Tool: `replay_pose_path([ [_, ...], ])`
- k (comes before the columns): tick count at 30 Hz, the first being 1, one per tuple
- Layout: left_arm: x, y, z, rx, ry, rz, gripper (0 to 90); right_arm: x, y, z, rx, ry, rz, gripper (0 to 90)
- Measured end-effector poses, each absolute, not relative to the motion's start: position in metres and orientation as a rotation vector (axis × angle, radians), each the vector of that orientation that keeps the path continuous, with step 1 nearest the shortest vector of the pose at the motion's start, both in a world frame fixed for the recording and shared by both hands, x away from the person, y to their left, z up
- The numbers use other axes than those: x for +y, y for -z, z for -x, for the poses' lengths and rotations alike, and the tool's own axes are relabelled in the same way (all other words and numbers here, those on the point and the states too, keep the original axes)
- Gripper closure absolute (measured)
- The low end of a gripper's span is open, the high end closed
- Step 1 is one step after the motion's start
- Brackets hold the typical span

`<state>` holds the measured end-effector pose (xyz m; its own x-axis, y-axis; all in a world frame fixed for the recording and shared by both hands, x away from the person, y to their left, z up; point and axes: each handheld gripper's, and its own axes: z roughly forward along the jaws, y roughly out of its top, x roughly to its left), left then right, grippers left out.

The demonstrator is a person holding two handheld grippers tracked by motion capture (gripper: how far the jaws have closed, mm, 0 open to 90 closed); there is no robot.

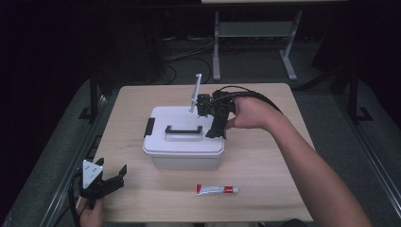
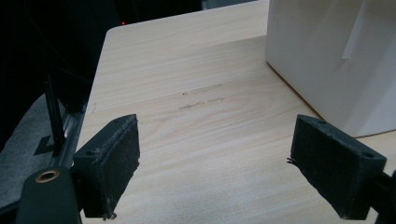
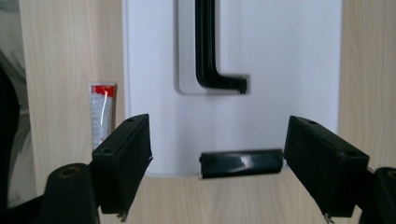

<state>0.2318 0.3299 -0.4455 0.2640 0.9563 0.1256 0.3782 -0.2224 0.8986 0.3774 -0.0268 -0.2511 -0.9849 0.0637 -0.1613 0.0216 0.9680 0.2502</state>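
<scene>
1. The box [image 2: 336,60] is running off the left gripper view at 12 and 3 o'clock, leaving just one wall and a corner.
2. In the right gripper view, the handle [image 3: 208,51] is getting cut off at 12 o'clock, and the tube [image 3: 101,114] is lying partly behind the left jaw at 8 o'clock.
3. The tube's print is reading too small in the high view.
4. The right gripper [image 1: 216,124] is hiding the right latch [image 3: 241,163] in the high view.

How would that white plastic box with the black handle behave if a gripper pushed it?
The white plastic box sits on a broad flat base, so it would probably slide over the wooden table rather than tip. Its smooth walls look slippery to grip.
</scene>
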Motion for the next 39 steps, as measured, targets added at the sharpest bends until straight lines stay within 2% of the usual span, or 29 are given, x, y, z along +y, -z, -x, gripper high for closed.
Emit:
replay_pose_path([
  [16,0.331,0.446,-0.231,1.227,-0.929,-1.748,15.0,0.009,0.254,-0.383,2.957,-0.360,-0.019,26.9],
  [23,0.331,0.446,-0.231,1.232,-0.925,-1.743,15.0,0.029,0.265,-0.383,2.973,-0.356,0.026,38.2],
  [30,0.333,0.445,-0.230,1.235,-0.930,-1.744,15.0,0.038,0.277,-0.386,2.983,-0.322,0.037,43.6],
  [32,0.334,0.445,-0.230,1.238,-0.931,-1.735,15.0,0.040,0.281,-0.387,2.974,-0.293,0.046,48.6],
  [39,0.334,0.446,-0.230,1.239,-0.930,-1.736,15.0,0.036,0.276,-0.396,2.964,-0.315,-0.003,55.9],
])
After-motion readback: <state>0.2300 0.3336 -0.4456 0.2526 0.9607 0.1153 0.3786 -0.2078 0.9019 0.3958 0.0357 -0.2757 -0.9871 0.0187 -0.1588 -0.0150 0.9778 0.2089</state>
